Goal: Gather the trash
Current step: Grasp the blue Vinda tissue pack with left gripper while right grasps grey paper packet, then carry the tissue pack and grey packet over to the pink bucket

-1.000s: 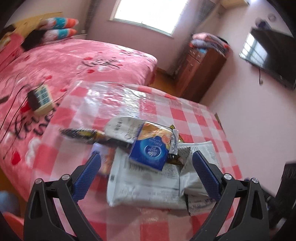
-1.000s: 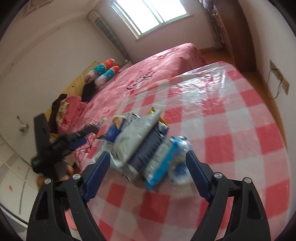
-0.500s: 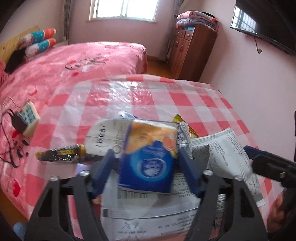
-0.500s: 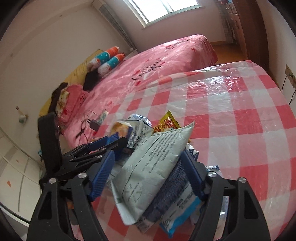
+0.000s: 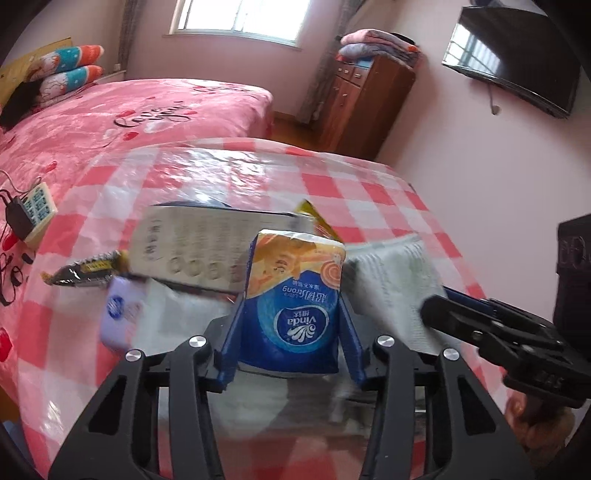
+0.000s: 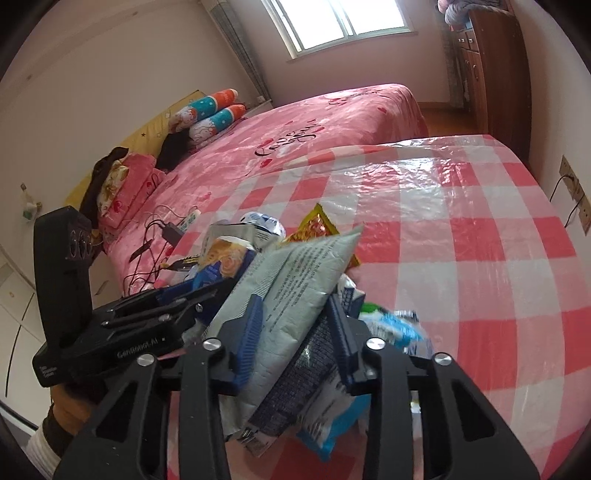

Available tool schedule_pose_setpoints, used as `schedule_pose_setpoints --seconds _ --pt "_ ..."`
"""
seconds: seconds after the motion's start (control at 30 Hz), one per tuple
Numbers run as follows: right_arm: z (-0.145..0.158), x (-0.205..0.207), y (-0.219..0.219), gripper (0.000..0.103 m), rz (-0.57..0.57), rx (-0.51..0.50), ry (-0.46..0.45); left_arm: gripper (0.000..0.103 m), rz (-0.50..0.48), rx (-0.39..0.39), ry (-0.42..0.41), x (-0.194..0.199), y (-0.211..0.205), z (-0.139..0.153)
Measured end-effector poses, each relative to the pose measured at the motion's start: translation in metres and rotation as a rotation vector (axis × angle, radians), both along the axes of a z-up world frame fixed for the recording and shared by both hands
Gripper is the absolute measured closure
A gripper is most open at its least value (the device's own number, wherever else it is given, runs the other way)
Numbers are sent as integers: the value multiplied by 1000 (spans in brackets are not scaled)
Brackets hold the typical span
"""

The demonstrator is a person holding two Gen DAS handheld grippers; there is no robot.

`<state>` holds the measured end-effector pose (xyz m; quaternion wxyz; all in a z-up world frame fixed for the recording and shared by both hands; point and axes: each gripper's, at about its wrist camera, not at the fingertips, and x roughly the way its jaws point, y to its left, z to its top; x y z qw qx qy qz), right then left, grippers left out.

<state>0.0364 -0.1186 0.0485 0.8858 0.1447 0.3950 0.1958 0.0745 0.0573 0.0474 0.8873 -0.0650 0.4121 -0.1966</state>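
Both grippers, wide before, now fingers on wrappers: L (image 5: 290,325) tissue pack (image 5: 295,295), R (image 6: 295,328) pale pouch (image 6: 291,284).

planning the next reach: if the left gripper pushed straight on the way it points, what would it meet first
Likely the grey printed wrapper just past the blue tissue pack that the closing left gripper already has between its jaws; depth is unclear.

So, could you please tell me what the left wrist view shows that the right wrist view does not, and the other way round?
Only the left wrist view shows the wall-mounted TV and the blue face of the Vinda tissue pack between the closing left gripper.

Only the right wrist view shows the wall socket and the blue-and-white wrapper under the pale printed packet that the right gripper is shut on.

Both show the checked tablecloth, pink bed, window and wooden cabinet.
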Motion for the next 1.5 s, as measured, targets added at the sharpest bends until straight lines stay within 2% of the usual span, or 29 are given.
schedule_pose_setpoints --seconds 0.2,0.5,0.73,0.77,0.87,1.0,1.17,1.2,1.3,1.5 --pt "1 -29 -3 76 5 19 -20 62 25 -59 8 -27 2 3" --pt "-2 -76 -1 76 18 37 -20 63 31 -116 18 -77 10 1" --pt "-15 -107 -15 73 -35 23 17 63 -7 -149 35 -116 1 -4" --pt "-17 -110 -17 72 -44 26 27 63 -13 -150 36 -121 0 -5" --pt "-24 -115 -24 48 -79 45 57 63 -13 -159 47 -129 -2 -10" --pt "-34 -119 -26 30 -111 86 96 63 8 -170 60 -137 5 -14" --pt "-38 -120 -19 29 -99 186 122 63 38 -191 90 -147 19 -22" --pt "-38 -121 -16 26 -93 195 119 63 41 -196 95 -148 22 -24" --pt "-34 -120 -4 20 -72 206 114 63 50 -207 119 -152 27 -30" --pt "-31 -117 20 19 -22 202 115 63 72 -198 123 -161 40 -37"
